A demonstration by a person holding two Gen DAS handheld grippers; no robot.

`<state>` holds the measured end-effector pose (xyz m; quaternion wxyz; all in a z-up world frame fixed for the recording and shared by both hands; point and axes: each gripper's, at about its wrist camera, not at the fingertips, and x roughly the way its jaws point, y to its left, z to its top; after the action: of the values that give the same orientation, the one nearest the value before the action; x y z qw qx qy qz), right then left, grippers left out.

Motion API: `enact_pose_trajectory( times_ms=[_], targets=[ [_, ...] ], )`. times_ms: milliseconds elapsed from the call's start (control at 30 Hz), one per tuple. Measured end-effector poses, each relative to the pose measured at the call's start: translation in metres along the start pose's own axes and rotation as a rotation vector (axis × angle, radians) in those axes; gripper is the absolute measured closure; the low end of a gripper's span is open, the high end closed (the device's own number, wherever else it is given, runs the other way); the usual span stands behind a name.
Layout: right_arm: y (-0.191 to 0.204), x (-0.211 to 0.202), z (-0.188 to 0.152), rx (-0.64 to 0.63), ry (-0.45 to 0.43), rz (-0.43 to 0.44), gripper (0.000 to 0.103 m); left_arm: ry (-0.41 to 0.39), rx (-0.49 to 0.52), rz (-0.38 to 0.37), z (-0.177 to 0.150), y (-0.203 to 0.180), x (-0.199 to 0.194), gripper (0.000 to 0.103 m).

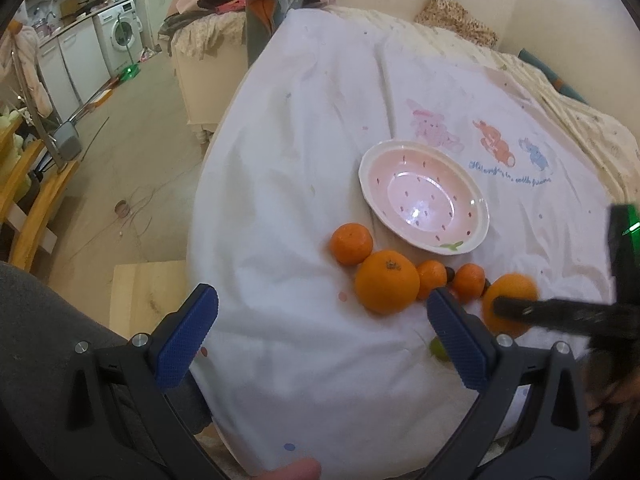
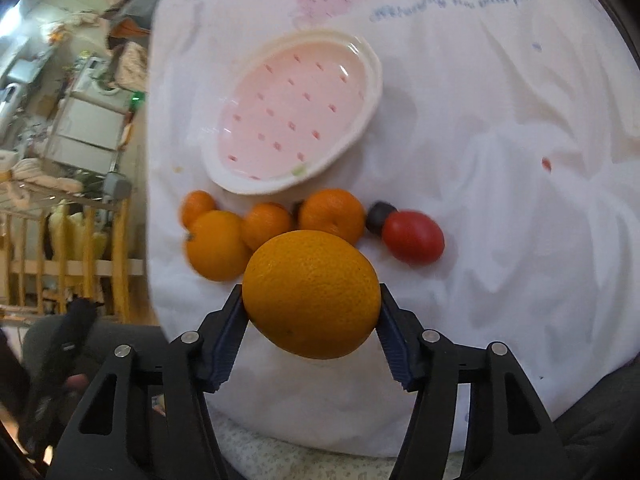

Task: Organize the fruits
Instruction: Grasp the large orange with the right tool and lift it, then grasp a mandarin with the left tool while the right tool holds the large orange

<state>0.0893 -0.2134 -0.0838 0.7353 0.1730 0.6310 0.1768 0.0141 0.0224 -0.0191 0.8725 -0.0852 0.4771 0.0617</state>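
My right gripper (image 2: 311, 312) is shut on a large orange (image 2: 311, 294) and holds it in front of a row of fruit. The row holds another orange (image 2: 216, 246), several small mandarins (image 2: 332, 214), a red tomato (image 2: 414, 238) and a dark grape (image 2: 379, 216). An empty pink bowl (image 2: 296, 116) with a white rim lies just beyond them. In the left wrist view the bowl (image 1: 424, 196), an orange (image 1: 387, 287), mandarins (image 1: 351, 243) and the held orange (image 1: 510, 304) in the right gripper (image 1: 516, 310) show. My left gripper (image 1: 320, 340) is open and empty, nearer than the fruit.
The fruit lies on a white printed cloth (image 1: 304, 168) over a bed. A wooden board (image 1: 148, 296) sits at its left edge. A green grape (image 1: 439, 349) lies by my left gripper's right finger. Floor, a washing machine (image 1: 122, 32) and wooden rails (image 1: 28, 196) are to the left.
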Motion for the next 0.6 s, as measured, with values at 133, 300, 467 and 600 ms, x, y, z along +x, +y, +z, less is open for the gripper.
enact_pose_trajectory(
  times_ms=[133, 300, 467, 600],
  targets=[
    [0.003, -0.017, 0.007, -0.039, -0.026, 0.031, 0.039, 0.071, 0.006, 0.003, 0.001, -0.005, 0.014, 0.0],
    [-0.008, -0.029, 0.012, -0.047, -0.054, 0.025, 0.039, 0.167, 0.001, 0.009, 0.01, -0.011, 0.032, 0.0],
    [-0.024, -0.025, 0.014, -0.004, -0.074, 0.011, 0.039, 0.268, -0.044, 0.062, 0.023, -0.014, 0.06, 0.001],
    [-0.04, -0.024, 0.014, 0.054, -0.07, 0.03, 0.039, 0.368, -0.111, 0.041, 0.03, -0.019, 0.087, 0.008]
  ],
)
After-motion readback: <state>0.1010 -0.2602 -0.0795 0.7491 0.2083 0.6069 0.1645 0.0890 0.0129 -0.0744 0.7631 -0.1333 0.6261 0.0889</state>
